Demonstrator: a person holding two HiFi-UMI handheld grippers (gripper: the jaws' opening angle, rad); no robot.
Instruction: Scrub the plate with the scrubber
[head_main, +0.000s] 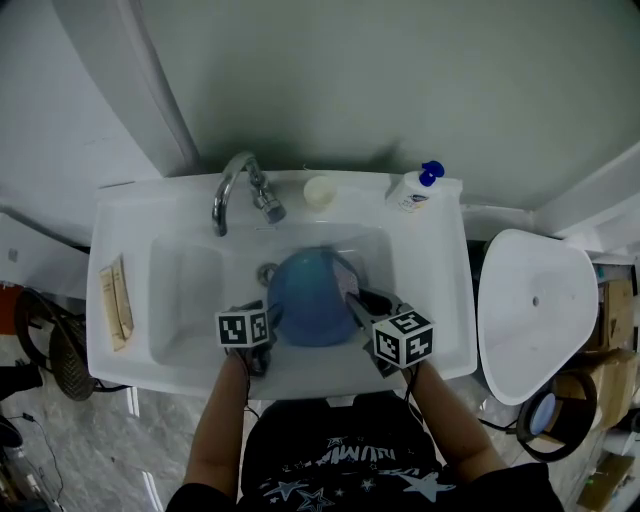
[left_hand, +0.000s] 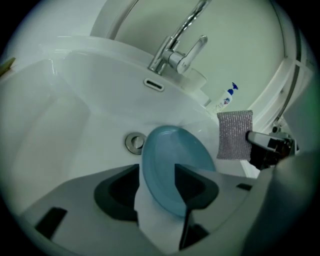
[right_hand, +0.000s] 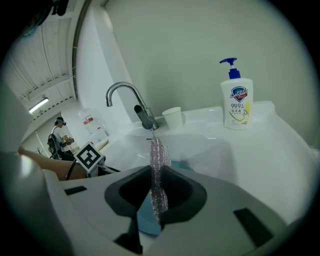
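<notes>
In the basin of the white sink (head_main: 130, 215), in front of the faucet (head_main: 235, 185), a blue plate (head_main: 310, 300) stands tilted up on its rim. The drain (left_hand: 134, 142) lies between the faucet and the plate, just beside the plate's edge nearest the faucet.

Left tool (left_hand: 157, 182): the jaws stand wide apart with the near rim of the plate between them. One jaw is clear of the plate, with white basin showing in the gap. The other jaw overlaps the plate's face, and contact there cannot be confirmed. The pads do not clamp the plate.

Right tool (right_hand: 156, 192): the jaws are closed on a silver mesh scrubber (right_hand: 158, 165). The scrubber is held upright and edge-on, and its upper part projects beyond the jaw tips toward the faucet. In the left gripper view, the scrubber hangs just beside the plate's edge, on the side away from the faucet. Contact between scrubber and plate cannot be confirmed.

On the sink's back ledge, a small white cup (right_hand: 172, 118) stands just beside the faucet base. A pump bottle of hand soap (right_hand: 237, 102) with a blue pump stands farther from the faucet, on the same side as the cup.
</notes>
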